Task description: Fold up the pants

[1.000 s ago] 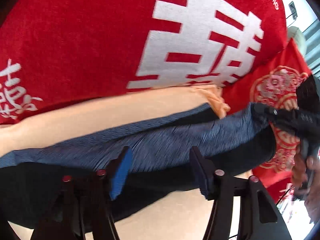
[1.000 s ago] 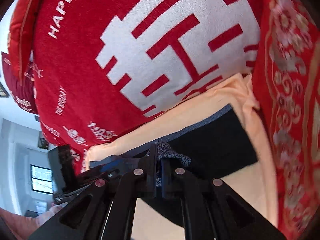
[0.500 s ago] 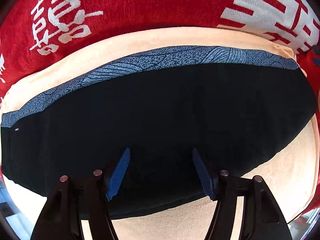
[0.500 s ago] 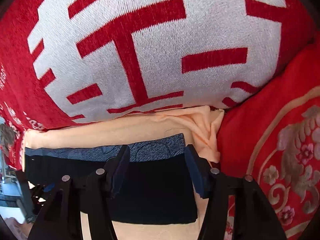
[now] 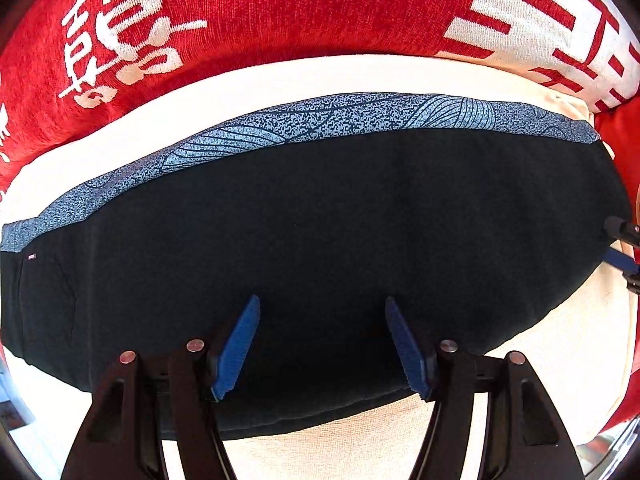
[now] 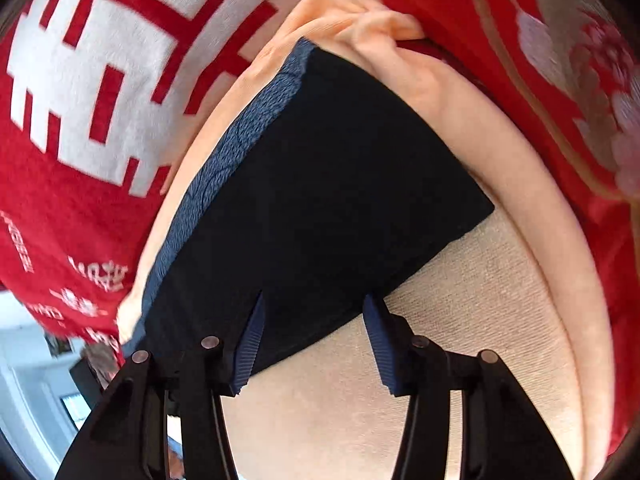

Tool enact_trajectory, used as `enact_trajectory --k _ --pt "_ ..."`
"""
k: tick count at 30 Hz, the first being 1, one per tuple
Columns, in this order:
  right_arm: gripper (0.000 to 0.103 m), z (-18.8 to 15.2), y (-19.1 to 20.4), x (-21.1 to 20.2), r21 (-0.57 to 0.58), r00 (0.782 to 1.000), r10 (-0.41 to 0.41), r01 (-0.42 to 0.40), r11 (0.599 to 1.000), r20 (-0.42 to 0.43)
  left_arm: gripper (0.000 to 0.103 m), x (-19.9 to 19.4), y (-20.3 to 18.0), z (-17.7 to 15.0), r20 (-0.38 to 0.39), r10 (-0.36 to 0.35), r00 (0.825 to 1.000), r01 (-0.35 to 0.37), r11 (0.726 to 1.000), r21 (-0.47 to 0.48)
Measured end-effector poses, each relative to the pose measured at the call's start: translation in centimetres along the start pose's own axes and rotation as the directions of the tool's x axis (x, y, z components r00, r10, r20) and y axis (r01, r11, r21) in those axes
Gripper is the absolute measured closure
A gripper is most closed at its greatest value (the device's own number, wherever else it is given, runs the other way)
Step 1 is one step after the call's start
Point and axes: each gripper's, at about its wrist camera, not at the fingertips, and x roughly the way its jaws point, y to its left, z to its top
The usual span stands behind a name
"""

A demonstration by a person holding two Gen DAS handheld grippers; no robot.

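The dark navy pants (image 5: 320, 240) lie folded flat on a cream sofa seat (image 5: 552, 360), with a blue patterned band (image 5: 328, 124) along the far edge. My left gripper (image 5: 322, 340) is open and empty above the near edge of the pants. My right gripper (image 6: 314, 340) is open and empty over the near right corner of the pants (image 6: 320, 200). The tip of the right gripper shows at the right edge of the left wrist view (image 5: 624, 252).
A red cushion with white characters (image 5: 240, 12) stands behind the pants. A red embroidered cushion (image 6: 560, 80) is at the right end. A crumpled peach cloth (image 6: 372, 24) sits in the back right corner. The sofa's front edge is near the grippers.
The right gripper let go of the pants, opened, and pulled back and turned. The pants dropped flat onto the seat. The left gripper stayed open and settled over the near edge.
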Motion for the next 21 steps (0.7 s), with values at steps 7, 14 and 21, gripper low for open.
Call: enact_trajectory --k 7,14,21 --pt "0.097 0.0 0.0 -2.3 -0.030 0.999 0.042 -0.041 0.999 0.027 0.036 -0.5 0.0 -0.6 -0.007 -0.008 1.000 0.008 1.000 0.003" --pt "0.090 -1.0 0.1 -1.9 -0.086 0.997 -0.069 0.066 0.994 -0.035 0.036 -1.2 -0.1 -0.6 -0.023 -0.012 1.000 0.012 1.000 0.027" --pt "0.076 2.3 6.1 -3.7 -0.348 0.987 -0.136 0.157 0.924 0.083 0.036 -0.8 -0.9 3.7 0.038 -0.024 0.999 0.023 1.000 0.020"
